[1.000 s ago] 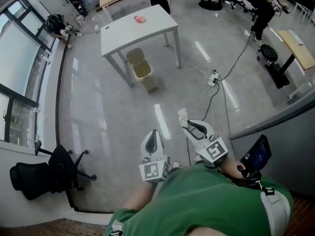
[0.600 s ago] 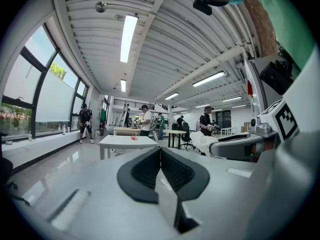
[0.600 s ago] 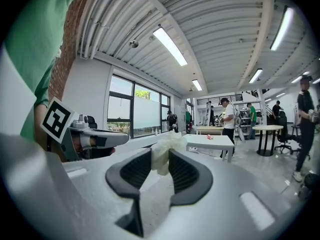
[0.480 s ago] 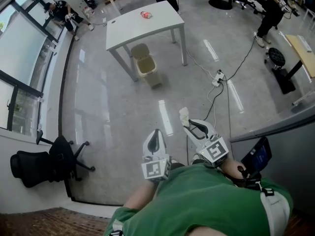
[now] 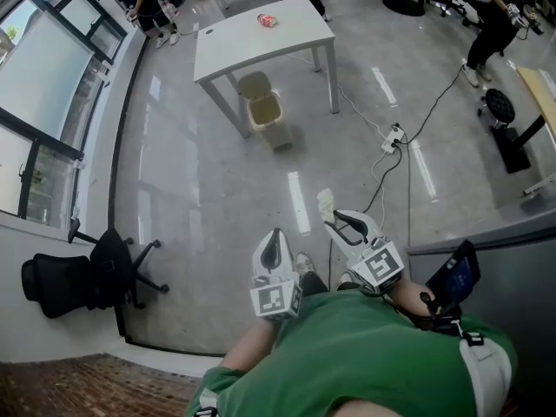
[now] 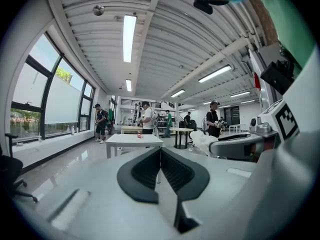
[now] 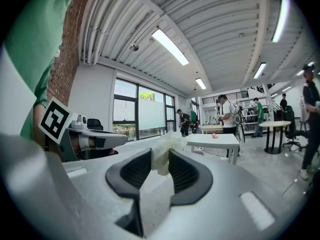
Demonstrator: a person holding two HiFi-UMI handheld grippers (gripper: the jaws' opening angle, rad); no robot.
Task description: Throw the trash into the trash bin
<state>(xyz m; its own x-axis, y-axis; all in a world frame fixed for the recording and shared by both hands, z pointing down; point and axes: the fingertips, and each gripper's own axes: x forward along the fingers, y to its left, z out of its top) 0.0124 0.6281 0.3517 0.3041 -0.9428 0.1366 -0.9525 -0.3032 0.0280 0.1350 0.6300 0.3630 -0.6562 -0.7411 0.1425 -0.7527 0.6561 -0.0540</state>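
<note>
Plainly, one bin point(image 5: 264, 118), one tissue point(image 5: 325, 202) (clamped)

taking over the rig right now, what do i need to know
The left tongs are shut and empty.
The right tongs are shut on a crumpled white tissue.
The trash bin looks open, on the floor under the white table, far across the room. A small red item lies on that table.
Done: tissue picked up.
Left: walk to the bin and drop the tissue in. The red item may be trash too.
</note>
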